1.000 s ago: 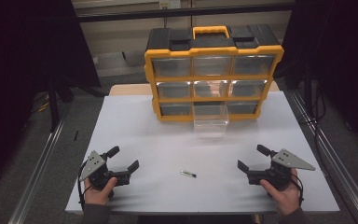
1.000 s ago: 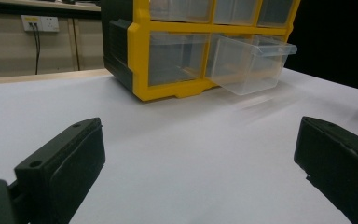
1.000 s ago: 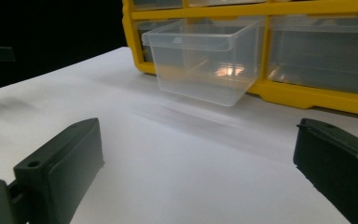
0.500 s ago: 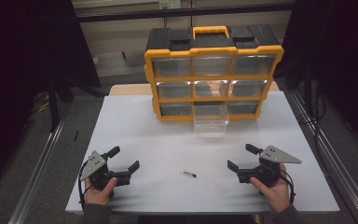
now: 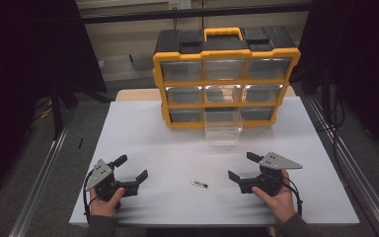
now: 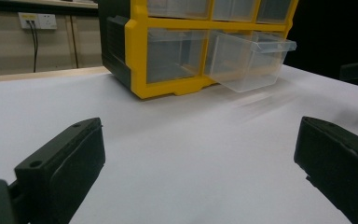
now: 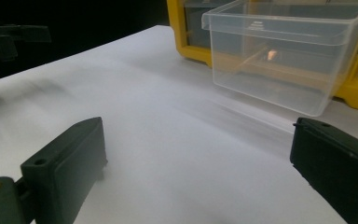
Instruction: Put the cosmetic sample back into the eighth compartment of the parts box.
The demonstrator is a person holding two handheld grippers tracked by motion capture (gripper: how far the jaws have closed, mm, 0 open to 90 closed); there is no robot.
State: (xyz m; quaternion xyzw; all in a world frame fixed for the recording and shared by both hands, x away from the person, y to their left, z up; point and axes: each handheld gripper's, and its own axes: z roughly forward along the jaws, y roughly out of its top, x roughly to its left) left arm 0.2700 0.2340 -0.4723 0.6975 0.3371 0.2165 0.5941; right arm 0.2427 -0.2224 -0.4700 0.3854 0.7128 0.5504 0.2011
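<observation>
From the high view, a white, smooth desk (image 5: 153, 128) carries a yellow-and-black plastic cabinet (image 5: 225, 74) at its far edge, with nine clear drawers in three rows of three and a yellow handle on top. One clear drawer (image 5: 222, 129), the middle one of the bottom row, is pulled out over the desk. A small, thin dark pin (image 5: 199, 184) lies flat on the desk between the two hands, nearer the right one but touching nothing. The left tongs (image 5: 131, 168) sit low over the near left of the desk, spread wide and holding nothing; a grey three-cornered plate tops them. The right tongs (image 5: 242, 167) are spread too, empty, pointing left toward the pin, well short of it. Nothing lies between them and the pin.

In the left gripper view, the left tongs (image 6: 200, 154) show two matte black, blocky jaws far apart above bare white desk (image 6: 177, 149). Beyond stands the cabinet (image 6: 140, 60), with the drawer (image 6: 249, 60) jutting out, see-through and thin-walled.

In the right gripper view, the right tongs (image 7: 198, 151) gape the same way over the desk (image 7: 168, 126). The drawer (image 7: 284, 56) looms close ahead, glossy and boxy, and looks empty. The left tongs (image 7: 9, 35) show dark at the far left.
</observation>
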